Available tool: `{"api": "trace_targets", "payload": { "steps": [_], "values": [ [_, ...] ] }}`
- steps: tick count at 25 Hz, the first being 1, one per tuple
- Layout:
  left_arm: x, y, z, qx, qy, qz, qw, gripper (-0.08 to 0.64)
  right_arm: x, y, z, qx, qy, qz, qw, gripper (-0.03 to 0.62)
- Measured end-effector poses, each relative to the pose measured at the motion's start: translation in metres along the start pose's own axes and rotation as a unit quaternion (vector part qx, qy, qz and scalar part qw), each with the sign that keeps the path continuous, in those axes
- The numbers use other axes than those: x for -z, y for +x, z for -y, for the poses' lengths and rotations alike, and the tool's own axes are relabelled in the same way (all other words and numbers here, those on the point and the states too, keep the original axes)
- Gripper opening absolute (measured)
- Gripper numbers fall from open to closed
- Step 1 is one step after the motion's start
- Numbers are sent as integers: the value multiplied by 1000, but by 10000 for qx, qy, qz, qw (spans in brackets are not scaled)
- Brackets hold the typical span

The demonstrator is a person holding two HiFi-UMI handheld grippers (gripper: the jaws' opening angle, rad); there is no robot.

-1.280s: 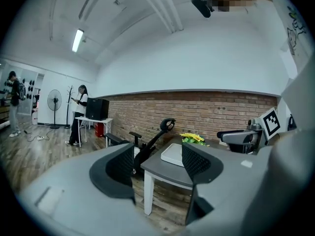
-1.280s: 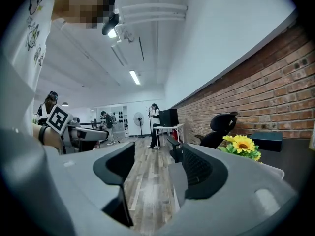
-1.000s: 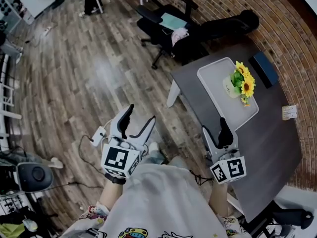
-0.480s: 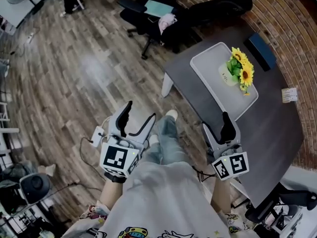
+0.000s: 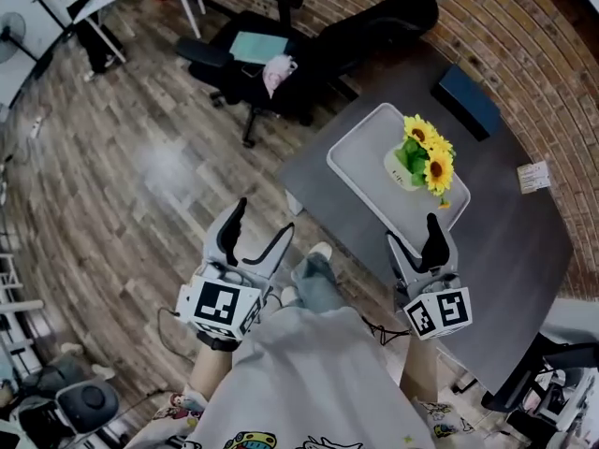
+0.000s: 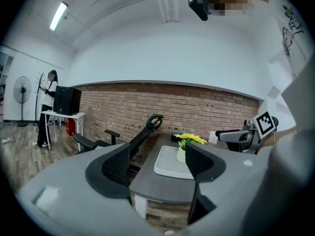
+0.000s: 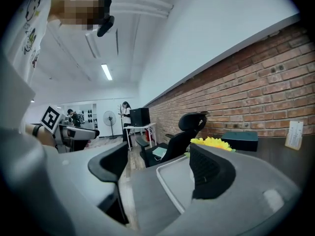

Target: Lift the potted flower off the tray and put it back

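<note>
The potted flower (image 5: pixel 423 160), yellow sunflowers in a white pot, stands upright on a white tray (image 5: pixel 358 169) on the dark table (image 5: pixel 505 251). My left gripper (image 5: pixel 263 217) hangs over the wooden floor, short of the table's corner. Its jaws have just been opening and stand open with nothing between them. My right gripper (image 5: pixel 413 233) is over the table's near edge, just short of the tray, and has also been opening on nothing. The left gripper view shows the flower (image 6: pixel 190 139) and tray (image 6: pixel 167 164) ahead. In the right gripper view the flower (image 7: pixel 212 142) peeks over one jaw.
A black office chair (image 5: pixel 241 56) and a dark bag (image 5: pixel 374 26) stand beyond the table. A dark blue box (image 5: pixel 465 101) and a paper slip (image 5: pixel 533 177) lie on the table by the brick wall (image 5: pixel 524 36). A person (image 6: pixel 49 107) stands far off at a white desk.
The table, tray and flower have slid left and nearer in the head view. Both grippers have come closer to the table, and their jaws stand a little wider.
</note>
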State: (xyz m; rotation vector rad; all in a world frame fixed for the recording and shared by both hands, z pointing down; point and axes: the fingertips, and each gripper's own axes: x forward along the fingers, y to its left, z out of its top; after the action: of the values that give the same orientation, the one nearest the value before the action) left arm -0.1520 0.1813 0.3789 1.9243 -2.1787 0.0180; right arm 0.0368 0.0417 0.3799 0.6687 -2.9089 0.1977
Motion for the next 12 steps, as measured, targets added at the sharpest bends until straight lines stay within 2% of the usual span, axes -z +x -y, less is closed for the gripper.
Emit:
{"api": "trace_targets", "payload": {
  "steps": [6,12],
  "values": [
    [-34,82,14,613,183,156,9978,357,-21,29,56,370,-11,162,9992,405],
    [-53,145,41,1231,339,188,9916,367,-31,29,105,800,87,313,9963,416]
  ]
}}
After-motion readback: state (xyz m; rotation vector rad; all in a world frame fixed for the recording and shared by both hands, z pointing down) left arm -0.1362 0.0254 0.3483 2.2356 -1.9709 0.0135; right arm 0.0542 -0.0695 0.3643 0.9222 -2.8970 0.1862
